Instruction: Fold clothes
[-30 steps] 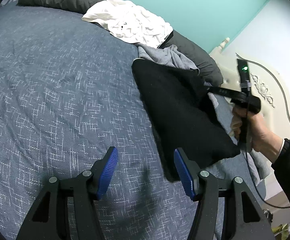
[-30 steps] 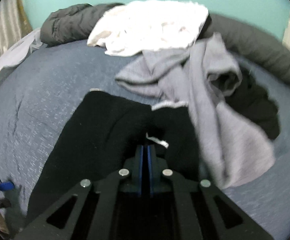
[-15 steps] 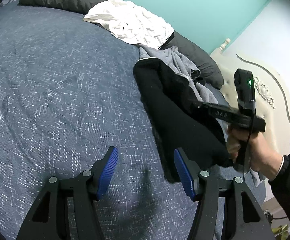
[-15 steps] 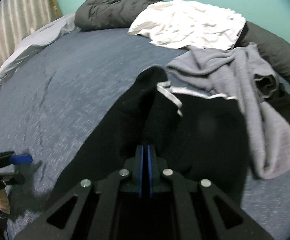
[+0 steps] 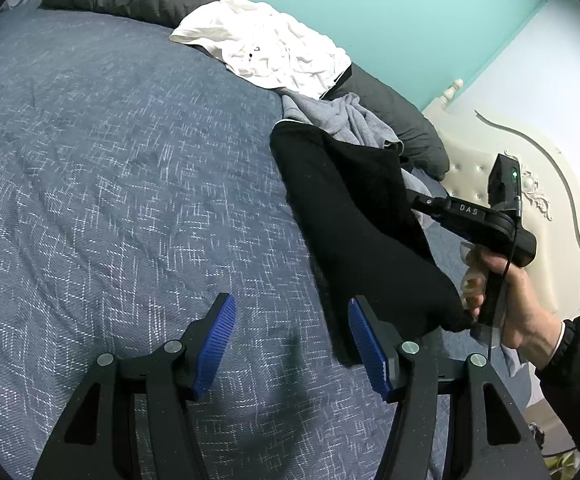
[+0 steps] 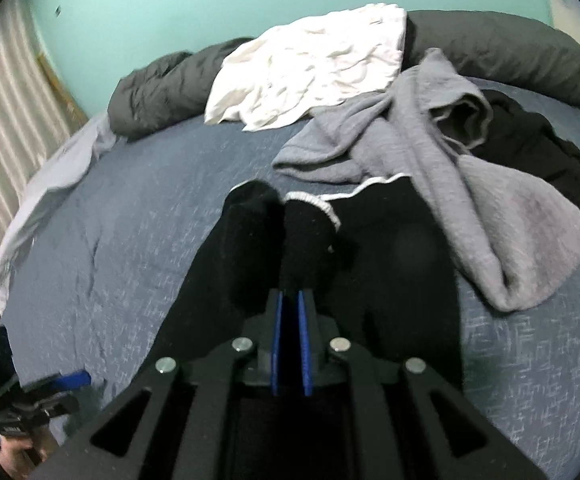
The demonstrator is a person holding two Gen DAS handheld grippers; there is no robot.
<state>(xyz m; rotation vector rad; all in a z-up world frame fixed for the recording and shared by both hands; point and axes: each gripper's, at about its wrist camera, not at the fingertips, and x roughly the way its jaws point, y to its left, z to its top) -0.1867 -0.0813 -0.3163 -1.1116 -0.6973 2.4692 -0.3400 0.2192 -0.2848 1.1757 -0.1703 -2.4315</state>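
A black garment [image 5: 350,220] lies across the blue patterned bedspread [image 5: 110,160], its right edge still lifted toward my right gripper's black housing [image 5: 470,212]. In the right wrist view the right gripper [image 6: 290,300] has its blue pads a sliver apart and opening, with black cloth [image 6: 390,248] bunched at the tips and still pinched. The garment's white-trimmed edge [image 6: 322,204] lies just beyond. My left gripper [image 5: 290,308] hovers open over the bedspread with nothing between its fingers; its right finger [image 5: 366,344] stands next to the garment's near corner.
A grey sweater [image 6: 430,128], a white shirt [image 6: 322,64] and another black piece [image 6: 538,148] are heaped at the far side, against a dark grey duvet [image 6: 154,88]. A cream headboard [image 5: 530,184] stands at the right. A hand [image 5: 522,304] holds the right gripper.
The right gripper has sunk and swung in over the bed, laying the black garment lower and flatter. Its pads have parted slightly. The left gripper has not moved.
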